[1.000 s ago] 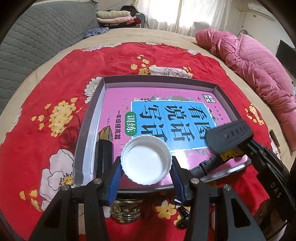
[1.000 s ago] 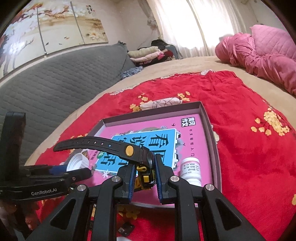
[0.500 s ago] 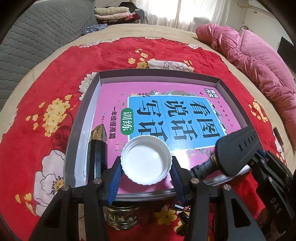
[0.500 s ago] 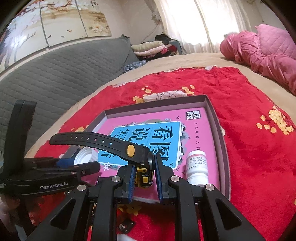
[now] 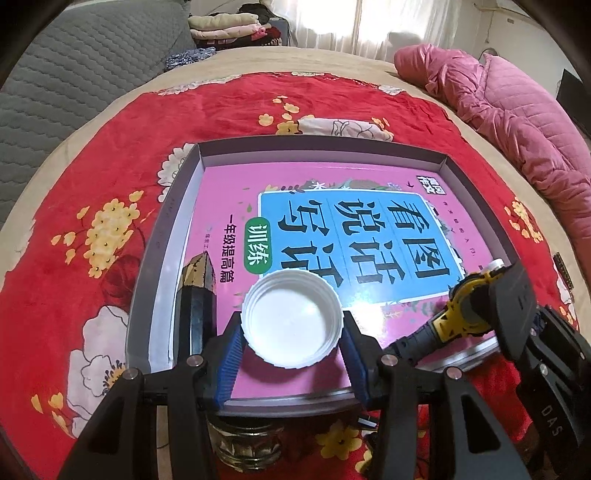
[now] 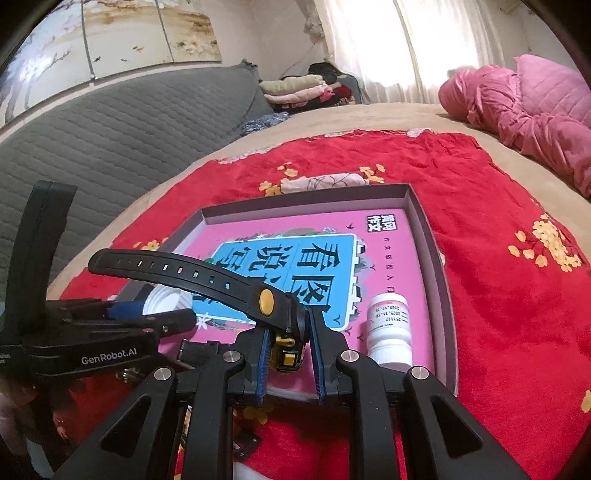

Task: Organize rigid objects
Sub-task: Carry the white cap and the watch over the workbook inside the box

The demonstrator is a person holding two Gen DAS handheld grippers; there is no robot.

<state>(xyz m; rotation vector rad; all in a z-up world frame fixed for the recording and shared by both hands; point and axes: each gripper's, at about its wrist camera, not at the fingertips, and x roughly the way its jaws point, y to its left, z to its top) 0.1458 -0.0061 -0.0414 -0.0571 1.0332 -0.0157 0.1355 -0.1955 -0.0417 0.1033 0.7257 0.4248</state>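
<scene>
A white jar lid (image 5: 291, 319) sits upside down between the blue pads of my left gripper (image 5: 291, 345), which is shut on it over the near edge of the grey tray (image 5: 173, 206). A pink book (image 5: 354, 221) lies flat in the tray. My right gripper (image 6: 287, 345) is shut on a black and yellow watch (image 6: 266, 301), its strap (image 6: 166, 264) sticking out to the left; the left wrist view shows the watch (image 5: 469, 314) at the tray's near right. A white pill bottle (image 6: 389, 326) stands in the tray beside it. A black faceted object (image 5: 197, 295) lies along the tray's left side.
The tray rests on a red flowered blanket (image 5: 85, 206) on a bed. A lidless glass jar (image 5: 245, 443) stands just below the tray's near edge. A pink quilted jacket (image 5: 517, 110) lies at the far right, folded clothes (image 5: 229, 27) at the back. A grey sofa back (image 6: 110, 122) is left.
Both grippers have kept their grips and stayed nearly in place. The watch in the right gripper has sunk a little toward the tray's near right corner.
</scene>
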